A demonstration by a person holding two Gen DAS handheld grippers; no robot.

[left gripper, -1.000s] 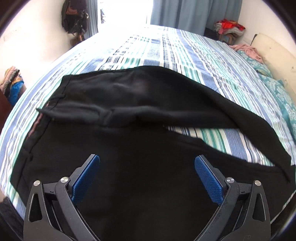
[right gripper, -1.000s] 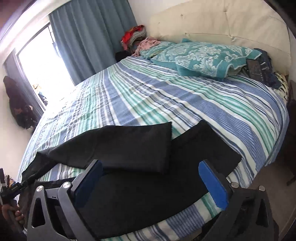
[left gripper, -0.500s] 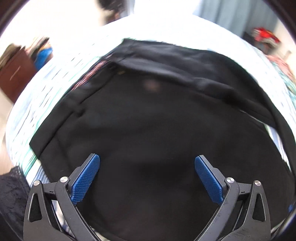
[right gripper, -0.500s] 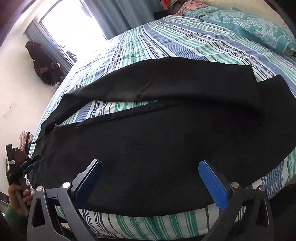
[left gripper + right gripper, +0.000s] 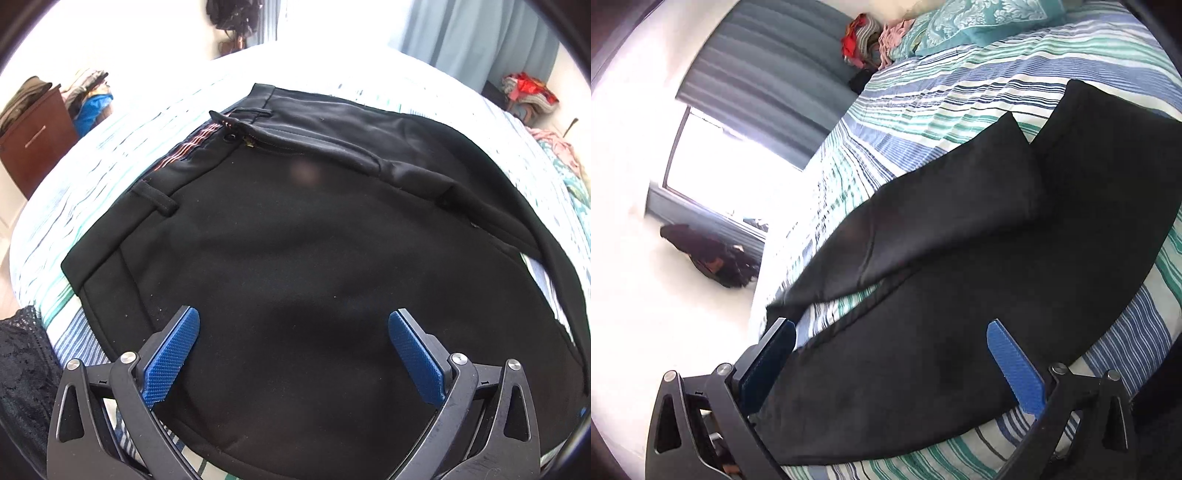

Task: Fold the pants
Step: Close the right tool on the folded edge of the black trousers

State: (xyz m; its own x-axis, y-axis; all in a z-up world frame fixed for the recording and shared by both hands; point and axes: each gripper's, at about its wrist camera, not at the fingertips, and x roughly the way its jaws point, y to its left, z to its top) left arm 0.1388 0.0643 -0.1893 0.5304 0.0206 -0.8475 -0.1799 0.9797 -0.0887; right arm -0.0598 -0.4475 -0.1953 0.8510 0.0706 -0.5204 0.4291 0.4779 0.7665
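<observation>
Black pants (image 5: 295,240) lie spread flat on the striped bed. In the left wrist view the waistband with its belt loops and open zip fly (image 5: 251,142) is at the upper left. My left gripper (image 5: 293,332) hovers open over the hip and seat area, nothing between its blue pads. In the right wrist view the two legs (image 5: 979,240) stretch away to the upper right, with a wedge of sheet between them near the crotch. My right gripper (image 5: 890,339) is open above the nearer leg, tilted, holding nothing.
The striped bed sheet (image 5: 923,103) runs beyond the legs to teal pillows (image 5: 979,22) and a heap of clothes (image 5: 864,40). A brown dresser (image 5: 33,147) stands left of the bed. The bed's near edge (image 5: 1108,350) lies just beyond the leg. Dark lace fabric (image 5: 22,369) sits at lower left.
My left gripper has steadied over the waist end with the fly now sharp. My right gripper has rolled sideways and dropped closer to the nearer leg. Both stayed open.
</observation>
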